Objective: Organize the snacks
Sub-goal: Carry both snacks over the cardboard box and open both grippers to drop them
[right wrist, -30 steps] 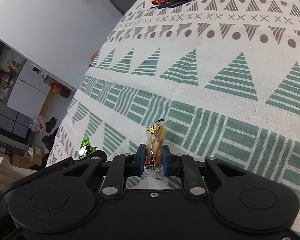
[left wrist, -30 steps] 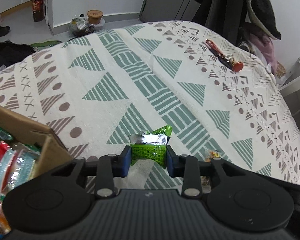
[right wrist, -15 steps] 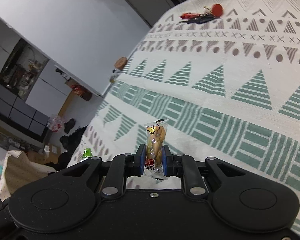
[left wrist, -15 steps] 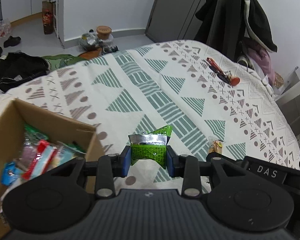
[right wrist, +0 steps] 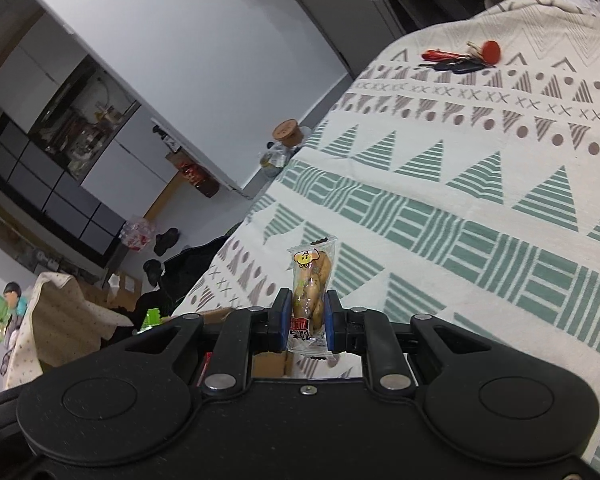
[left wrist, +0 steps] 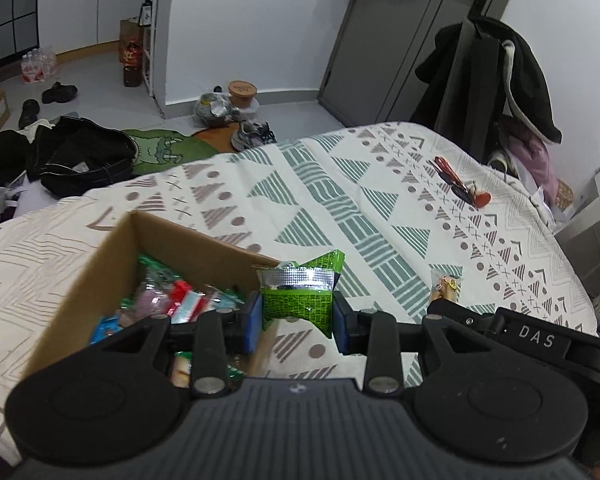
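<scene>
Left wrist view: the left gripper (left wrist: 296, 316) has its jaws clamped on a green snack packet (left wrist: 298, 294) with a silver seal, held in the air just right of the cardboard box (left wrist: 112, 248) of snacks that sits on the patterned bed cover (left wrist: 380, 208). A second ago only the box's near corner showed at the far left; now its open top and contents fill the left side.

Right wrist view: the right gripper (right wrist: 306, 322) has its jaws closed narrowly on a clear bread-snack packet (right wrist: 310, 292), upright above the bed. Keys (right wrist: 460, 60) lie far off. The view has tilted since, showing more of the room at left
</scene>
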Action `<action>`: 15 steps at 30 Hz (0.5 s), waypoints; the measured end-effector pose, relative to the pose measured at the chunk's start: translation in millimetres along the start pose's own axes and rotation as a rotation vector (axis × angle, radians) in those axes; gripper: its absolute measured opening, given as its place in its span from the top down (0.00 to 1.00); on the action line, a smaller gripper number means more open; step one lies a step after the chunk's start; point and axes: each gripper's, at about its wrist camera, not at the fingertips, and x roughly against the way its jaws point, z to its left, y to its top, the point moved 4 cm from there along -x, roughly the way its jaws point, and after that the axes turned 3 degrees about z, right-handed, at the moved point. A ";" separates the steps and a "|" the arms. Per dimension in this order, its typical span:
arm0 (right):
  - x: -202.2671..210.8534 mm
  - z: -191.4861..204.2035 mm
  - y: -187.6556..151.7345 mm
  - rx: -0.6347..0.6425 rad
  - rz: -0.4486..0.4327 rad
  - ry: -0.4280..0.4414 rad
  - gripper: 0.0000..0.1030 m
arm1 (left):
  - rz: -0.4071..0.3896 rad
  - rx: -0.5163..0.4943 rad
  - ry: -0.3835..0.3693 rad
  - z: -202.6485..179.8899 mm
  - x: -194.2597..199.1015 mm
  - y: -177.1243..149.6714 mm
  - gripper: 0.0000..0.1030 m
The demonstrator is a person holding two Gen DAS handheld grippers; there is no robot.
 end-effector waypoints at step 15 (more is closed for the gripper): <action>9.5 69.9 -35.2 0.152 0.021 0.056 0.83 | -0.028 0.076 0.043 72.0 55.3 -3.6 0.66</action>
